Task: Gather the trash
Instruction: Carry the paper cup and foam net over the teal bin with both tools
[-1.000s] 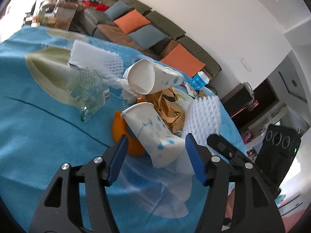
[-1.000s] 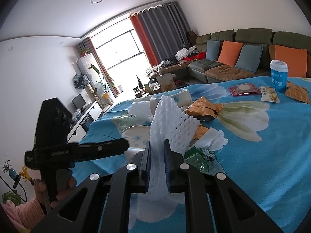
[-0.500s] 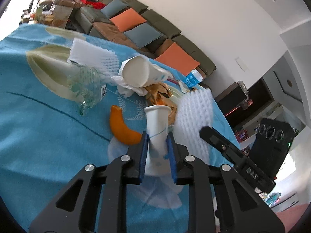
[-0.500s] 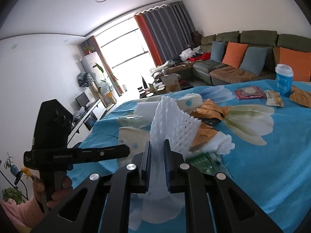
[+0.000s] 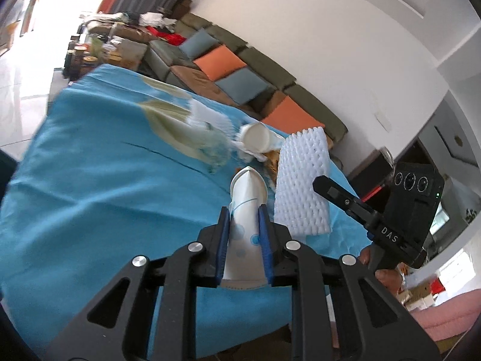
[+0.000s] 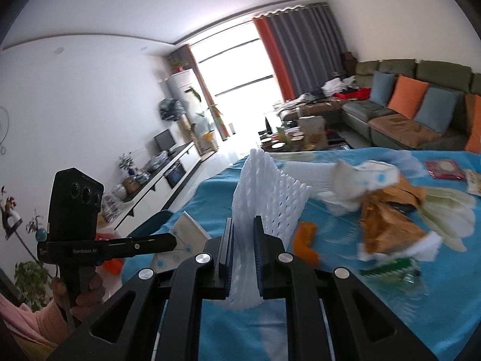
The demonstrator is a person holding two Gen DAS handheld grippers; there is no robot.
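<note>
My left gripper (image 5: pixel 244 213) is shut on a squashed white paper cup with blue dots (image 5: pixel 247 198), held above the blue tablecloth (image 5: pixel 105 186). My right gripper (image 6: pixel 243 225) is shut on a white foam net sleeve (image 6: pixel 264 198), also lifted; the sleeve shows in the left wrist view (image 5: pixel 302 183) too. On the cloth lie another paper cup (image 5: pixel 257 138), an orange peel (image 6: pixel 306 242), brown crumpled paper (image 6: pixel 387 219), white tissue (image 6: pixel 345 192) and a crushed clear bottle (image 6: pixel 393 270).
A second foam sheet (image 5: pixel 210 117) lies at the far side of the pile. Snack packets (image 6: pixel 445 168) lie further back on the cloth. A sofa with orange and blue cushions (image 6: pixel 421 111) stands behind the table. The left gripper's body (image 6: pixel 78 228) is at my right gripper's left.
My left gripper closed on the dotted paper cup and lifted it off the cloth, pulling back from the pile. My right gripper, still holding the foam sleeve, rose and drew back too.
</note>
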